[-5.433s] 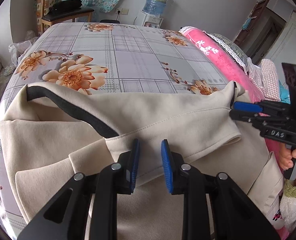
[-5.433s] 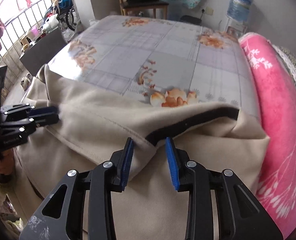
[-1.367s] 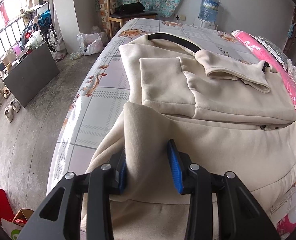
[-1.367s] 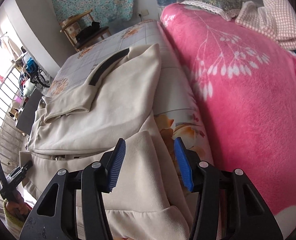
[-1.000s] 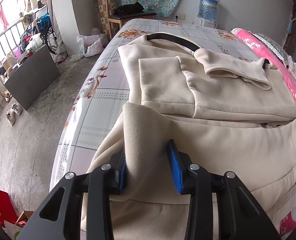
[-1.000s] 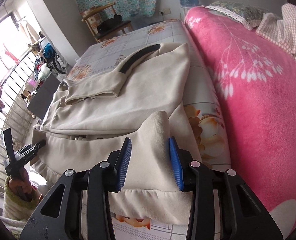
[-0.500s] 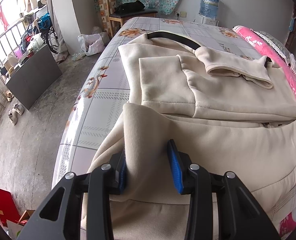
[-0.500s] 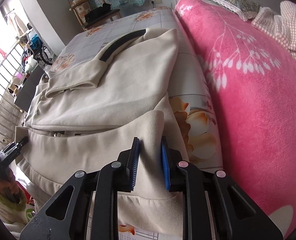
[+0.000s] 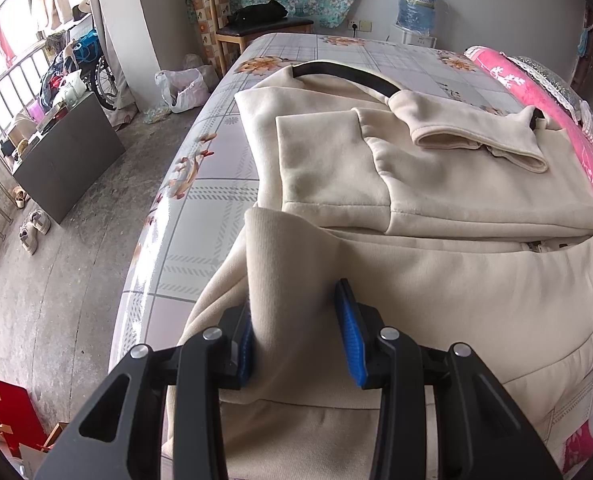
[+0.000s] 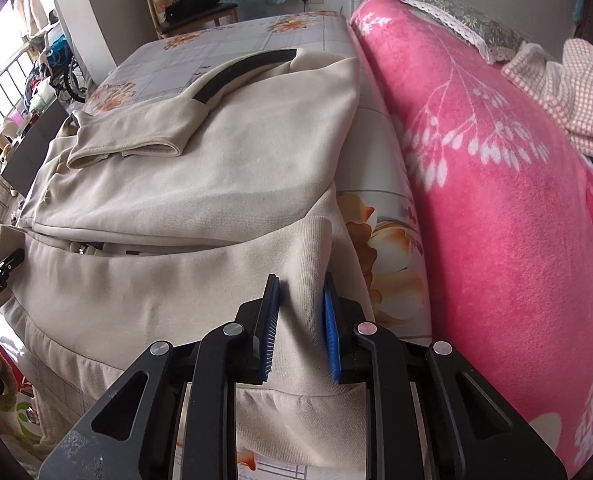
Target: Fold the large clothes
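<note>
Cream fleece hooded jacket lies half-folded on the floral bed. Left gripper fingers pinch its hem corner at 6 o'clock; right gripper fingers, just closing, pinch the opposite corner.

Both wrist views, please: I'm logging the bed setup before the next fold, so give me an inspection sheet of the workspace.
Surface: bed with a floral checked sheet.
Job's things: cream jacket lies partly folded, one sleeve laid across it; its near hem is raised.
Clutter: pink blanket beside the jacket, checked cloth on top of it.
Grippers: left gripper shut on the hem's left corner; right gripper has just been closing, and now pinches the right corner.
Cables: nothing seen.
Surroundings: wooden chair, water bottle, shoes on a concrete floor.
</note>
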### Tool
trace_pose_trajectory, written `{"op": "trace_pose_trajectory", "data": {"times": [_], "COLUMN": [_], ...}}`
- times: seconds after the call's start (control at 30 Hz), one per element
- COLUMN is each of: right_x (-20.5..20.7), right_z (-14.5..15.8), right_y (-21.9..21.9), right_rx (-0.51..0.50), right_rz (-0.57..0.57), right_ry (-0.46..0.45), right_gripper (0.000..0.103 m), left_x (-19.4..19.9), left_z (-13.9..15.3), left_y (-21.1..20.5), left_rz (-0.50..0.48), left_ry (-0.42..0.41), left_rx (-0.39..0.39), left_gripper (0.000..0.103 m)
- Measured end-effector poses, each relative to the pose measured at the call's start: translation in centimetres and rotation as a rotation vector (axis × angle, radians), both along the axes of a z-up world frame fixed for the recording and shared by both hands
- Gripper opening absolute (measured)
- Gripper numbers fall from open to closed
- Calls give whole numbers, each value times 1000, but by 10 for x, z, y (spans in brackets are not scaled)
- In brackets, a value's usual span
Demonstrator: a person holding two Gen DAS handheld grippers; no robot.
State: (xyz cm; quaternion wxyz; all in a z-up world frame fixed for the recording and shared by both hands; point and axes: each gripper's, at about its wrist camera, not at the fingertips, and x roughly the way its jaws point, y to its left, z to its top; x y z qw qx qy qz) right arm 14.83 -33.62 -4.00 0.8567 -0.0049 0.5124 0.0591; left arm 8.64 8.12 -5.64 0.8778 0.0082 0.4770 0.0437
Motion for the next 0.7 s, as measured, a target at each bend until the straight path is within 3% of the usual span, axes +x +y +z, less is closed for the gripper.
{"op": "trace_pose_trajectory", "data": {"times": [0.7], "right_x": [0], "right_z": [-3], "right_y": [8], "right_rx": [-61], "right_rz": [-5], "right_ry": [6], "right_gripper": [23], "left_x": [0], "left_z": [0], "left_y": [0], "left_rz": [1], "left_ry": [1], "left_rx": [1], "left_gripper": [35]}}
